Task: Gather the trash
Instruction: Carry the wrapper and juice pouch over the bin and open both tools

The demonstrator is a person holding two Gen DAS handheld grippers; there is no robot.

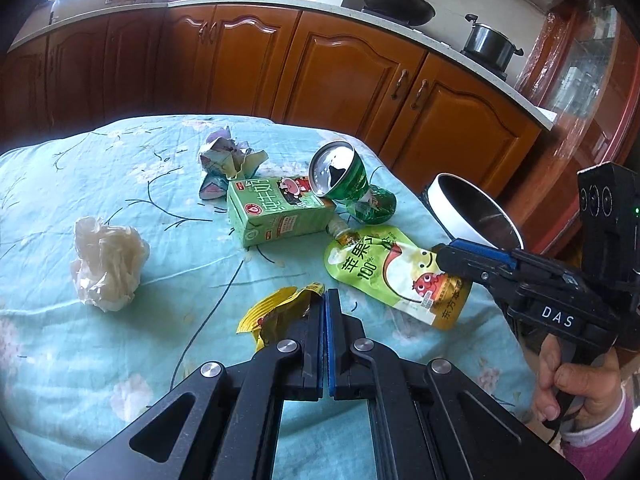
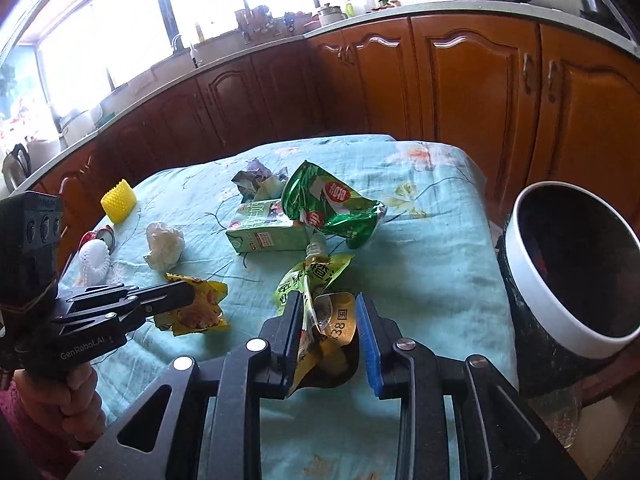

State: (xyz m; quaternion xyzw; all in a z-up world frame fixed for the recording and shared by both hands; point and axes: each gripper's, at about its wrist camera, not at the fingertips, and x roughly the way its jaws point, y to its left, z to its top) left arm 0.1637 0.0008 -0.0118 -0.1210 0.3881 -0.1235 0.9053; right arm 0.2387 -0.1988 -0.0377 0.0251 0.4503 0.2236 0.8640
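A crumpled yellow snack wrapper (image 1: 276,312) lies on the turquoise floral tablecloth (image 1: 120,360), and my left gripper (image 1: 325,294) is shut on its edge. The right wrist view shows the same left gripper (image 2: 192,294) and wrapper (image 2: 200,308) at the left. A green-yellow fruit pouch (image 2: 308,288) stands folded between the fingers of my right gripper (image 2: 330,298). It leans on the left finger, and the blue right pad stands slightly off it. In the left wrist view my right gripper (image 1: 440,254) sits over the pouch's (image 1: 384,268) right edge.
A white-rimmed bin (image 2: 560,320) lined with a black bag stands off the table's right edge. On the cloth lie a green milk carton (image 1: 276,212), a crushed green can (image 1: 344,176), crumpled paper (image 1: 228,156), a white plastic wad (image 1: 106,260) and a yellow foam sleeve (image 2: 118,200). Wooden cabinets stand behind.
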